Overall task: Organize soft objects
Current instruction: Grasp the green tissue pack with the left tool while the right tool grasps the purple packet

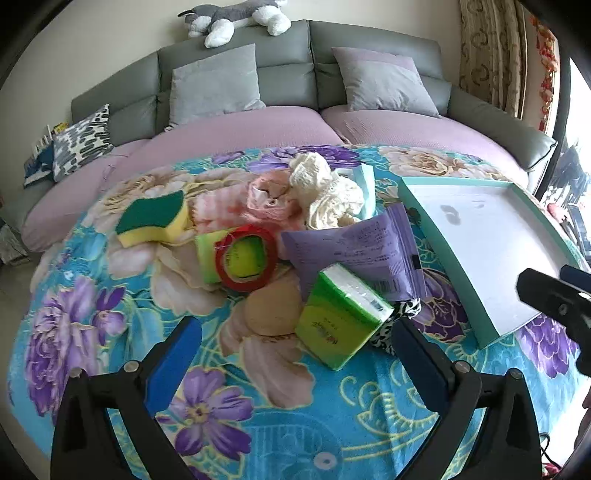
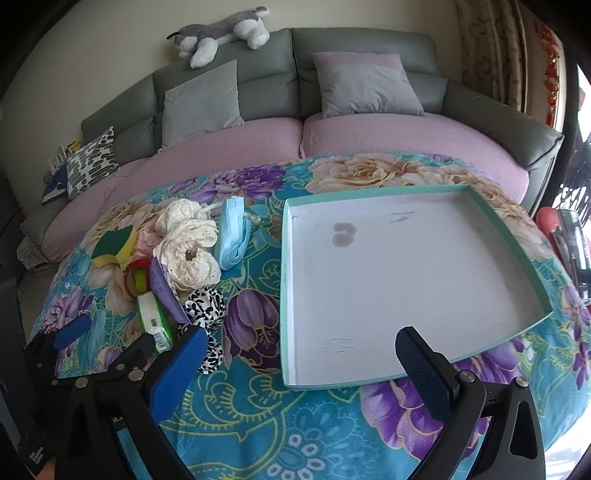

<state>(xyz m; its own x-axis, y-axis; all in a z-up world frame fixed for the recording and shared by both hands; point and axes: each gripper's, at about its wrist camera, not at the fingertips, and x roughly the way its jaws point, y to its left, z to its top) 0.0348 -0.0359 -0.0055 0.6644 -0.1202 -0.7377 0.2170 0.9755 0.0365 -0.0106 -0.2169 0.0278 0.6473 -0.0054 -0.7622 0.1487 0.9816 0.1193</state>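
A fuzzy, matt floral blanket (image 1: 258, 406) is covering the lower frame. At centre left, a sponge (image 1: 151, 218) is showing a rough green top over porous yellow foam. The tape roll (image 1: 246, 257) is gleaming like glossy plastic, and the green tissue pack (image 1: 341, 321) is shining in plastic wrap. At right, the tray (image 2: 406, 280) is looking like matt white cardboard. The gripper fingers (image 2: 421, 373) are wearing textured blue pads.

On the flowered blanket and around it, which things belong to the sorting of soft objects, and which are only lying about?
Belonging to the job:
- teal tray, still without contents
- sponge
- cream lace cloth
- pink cloth
- black-and-white scrunchie
- blue mask
- green tissue pack
- purple packet

Probably lying about:
- red tape roll
- plush dog
- sofa cushions
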